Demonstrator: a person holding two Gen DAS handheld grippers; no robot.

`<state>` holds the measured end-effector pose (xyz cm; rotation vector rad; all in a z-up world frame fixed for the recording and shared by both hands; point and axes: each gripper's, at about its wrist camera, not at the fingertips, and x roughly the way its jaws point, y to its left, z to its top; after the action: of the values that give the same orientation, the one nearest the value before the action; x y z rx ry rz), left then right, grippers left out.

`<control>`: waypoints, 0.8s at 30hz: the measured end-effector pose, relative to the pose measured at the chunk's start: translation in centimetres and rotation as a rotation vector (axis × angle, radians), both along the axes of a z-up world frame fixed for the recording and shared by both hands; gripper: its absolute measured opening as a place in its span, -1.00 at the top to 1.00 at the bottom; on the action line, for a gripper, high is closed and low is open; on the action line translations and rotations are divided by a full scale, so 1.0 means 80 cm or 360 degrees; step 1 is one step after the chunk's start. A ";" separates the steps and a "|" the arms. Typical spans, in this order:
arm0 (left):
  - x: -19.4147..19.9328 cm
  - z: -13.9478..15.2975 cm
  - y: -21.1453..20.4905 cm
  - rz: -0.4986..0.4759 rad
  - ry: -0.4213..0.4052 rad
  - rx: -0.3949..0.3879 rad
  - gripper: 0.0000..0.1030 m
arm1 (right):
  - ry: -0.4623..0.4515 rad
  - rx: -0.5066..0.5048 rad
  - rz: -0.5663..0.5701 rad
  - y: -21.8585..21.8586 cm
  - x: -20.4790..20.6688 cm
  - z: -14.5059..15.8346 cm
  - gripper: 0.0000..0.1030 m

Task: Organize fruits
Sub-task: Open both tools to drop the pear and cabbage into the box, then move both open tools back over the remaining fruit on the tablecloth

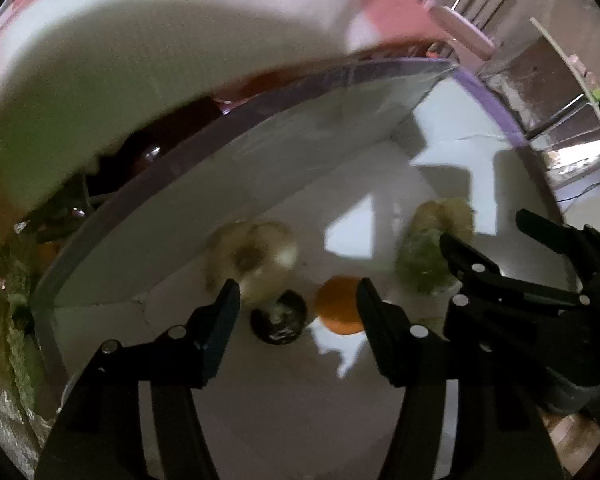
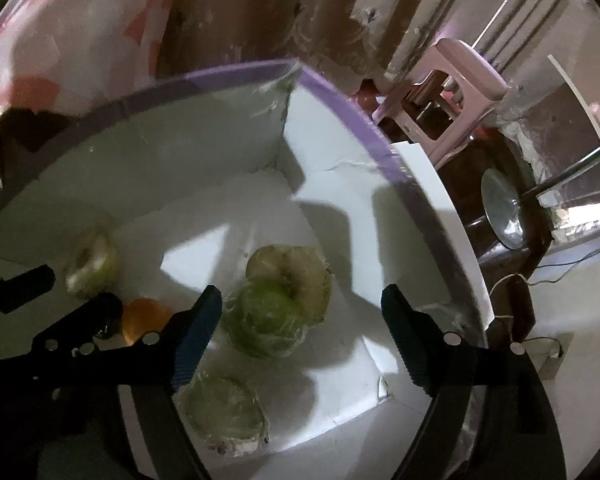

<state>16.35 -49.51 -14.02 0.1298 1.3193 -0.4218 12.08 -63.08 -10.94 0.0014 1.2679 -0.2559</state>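
Both grippers hang over a white box with a purple rim [image 1: 488, 96] [image 2: 340, 96]. My left gripper [image 1: 298, 296] is open above a dark round fruit [image 1: 279, 318] and an orange [image 1: 338, 308], with a pale wrapped fruit [image 1: 256, 256] beyond its left finger. My right gripper [image 2: 302, 306] is open over a green wrapped fruit [image 2: 266, 316] that leans on a yellowish wrapped fruit [image 2: 296, 272]. Another wrapped green fruit [image 2: 224, 412] lies below it. The orange [image 2: 144, 316] and the pale wrapped fruit [image 2: 92, 264] sit to the left, behind the left gripper's fingers [image 2: 80, 320].
A white bag with pink patches [image 1: 140, 40] [image 2: 60, 40] hangs close over the box's far-left side. A pink plastic stool [image 2: 444, 96] stands beyond the box at the right, with a fan or dish [image 2: 504, 216] on the floor and cables nearby.
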 end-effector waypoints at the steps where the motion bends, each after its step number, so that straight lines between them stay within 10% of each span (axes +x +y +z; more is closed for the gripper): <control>1: -0.001 0.003 0.000 -0.0002 -0.0007 -0.0006 -0.19 | -0.0012 0.0007 -0.0008 0.000 -0.003 0.004 -0.57; 17: -0.061 0.106 0.036 -0.0141 -0.0032 -0.0433 -0.46 | -0.0457 0.0245 -0.0160 0.004 -0.099 0.125 -0.69; 24: -0.094 0.161 0.084 -0.0192 -0.0244 -0.0552 -0.48 | -0.0704 0.0268 -0.0037 0.044 -0.120 0.196 -0.69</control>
<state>8.83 -42.79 -1.14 -0.0479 1.0740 -0.7225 2.48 -59.59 4.76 0.2069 0.8459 -0.1564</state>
